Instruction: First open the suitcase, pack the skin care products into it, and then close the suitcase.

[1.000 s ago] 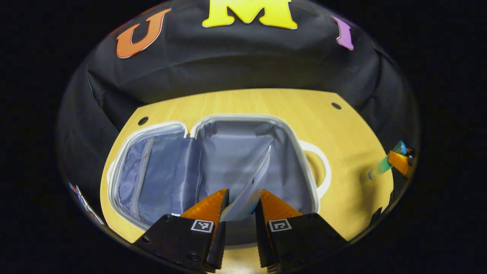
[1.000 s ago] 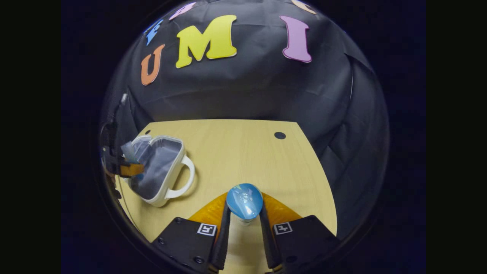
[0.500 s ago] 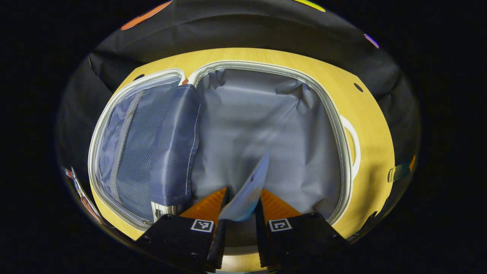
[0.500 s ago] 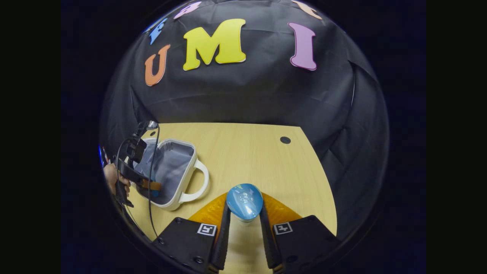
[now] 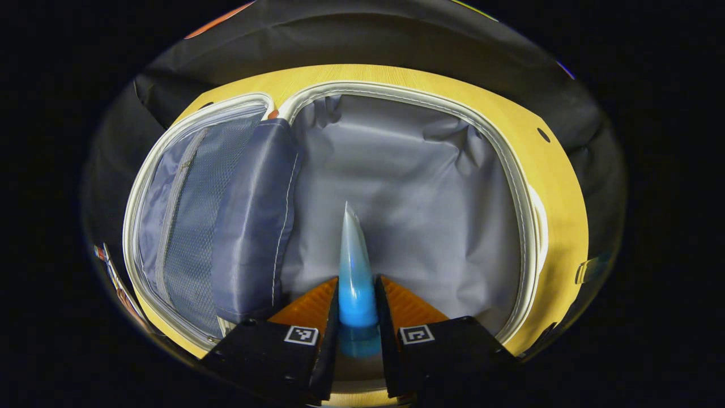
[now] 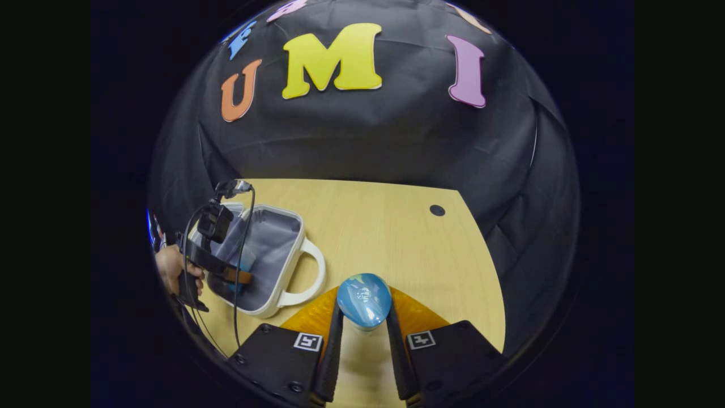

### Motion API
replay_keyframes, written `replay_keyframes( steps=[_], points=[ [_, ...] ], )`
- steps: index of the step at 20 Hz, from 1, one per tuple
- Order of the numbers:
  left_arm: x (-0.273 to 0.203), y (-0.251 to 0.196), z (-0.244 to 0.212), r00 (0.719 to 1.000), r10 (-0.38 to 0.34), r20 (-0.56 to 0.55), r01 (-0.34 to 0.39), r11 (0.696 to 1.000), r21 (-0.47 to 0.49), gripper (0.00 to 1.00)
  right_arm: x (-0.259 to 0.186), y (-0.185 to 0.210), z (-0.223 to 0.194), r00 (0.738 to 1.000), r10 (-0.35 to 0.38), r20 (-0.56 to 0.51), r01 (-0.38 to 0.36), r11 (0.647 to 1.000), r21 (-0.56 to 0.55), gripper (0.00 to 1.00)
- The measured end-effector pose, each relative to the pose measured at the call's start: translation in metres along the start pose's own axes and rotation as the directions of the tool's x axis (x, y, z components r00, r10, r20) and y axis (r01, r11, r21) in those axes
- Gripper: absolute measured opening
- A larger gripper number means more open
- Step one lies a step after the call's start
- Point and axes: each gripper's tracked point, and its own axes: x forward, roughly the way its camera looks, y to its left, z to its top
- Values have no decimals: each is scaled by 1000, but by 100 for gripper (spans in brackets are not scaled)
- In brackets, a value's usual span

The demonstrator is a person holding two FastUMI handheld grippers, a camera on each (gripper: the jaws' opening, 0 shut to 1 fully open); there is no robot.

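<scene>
The white suitcase [image 5: 512, 170] lies open on the table, its grey lining facing up and its mesh-pocket lid [image 5: 187, 209] folded out to the left. My left gripper [image 5: 357, 300] is shut on a blue-and-white skin care tube [image 5: 354, 266], held low inside the main compartment with its flat end pointing away. In the right gripper view the suitcase [image 6: 283, 266] sits at the left with the left gripper [image 6: 235, 276] dipped into it. My right gripper [image 6: 363, 317] is shut on a blue tube [image 6: 363, 299] seen end-on, above the bare table.
The wooden table [image 6: 385, 238] has a round hole [image 6: 436, 210] near its far right corner. A hand [image 6: 170, 266] holds the left gripper at the left edge, with a cable trailing down. The suitcase's white handle [image 6: 308, 272] points towards the right gripper.
My left gripper has gone down into the suitcase, and its tube has turned from flat-on to edge-on. The right gripper has drifted slightly, keeping hold of its tube.
</scene>
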Motion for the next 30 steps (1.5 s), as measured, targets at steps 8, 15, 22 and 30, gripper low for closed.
replay_keyframes(
  steps=[8, 15, 22, 30],
  points=[
    [-37, -6, 7, 987, -76, 145, 80, 997, -21, 84, 0, 75, 46, 987, 146, 62, -141, 987, -82, 37],
    [-116, 38, 9, 925, -5, 379, 6, 1000, 0, 100, 27, 171, 62, 961, 275, 34, -271, 958, -98, 37],
    [-182, 100, -5, 802, 77, 593, -66, 997, -40, 100, 79, 218, -14, 944, 263, -201, -262, 965, 31, 37],
    [-229, 151, 12, 651, 121, 749, -93, 992, -80, 100, 117, 233, -13, 946, 217, -242, -199, 975, 96, 35]
  ],
)
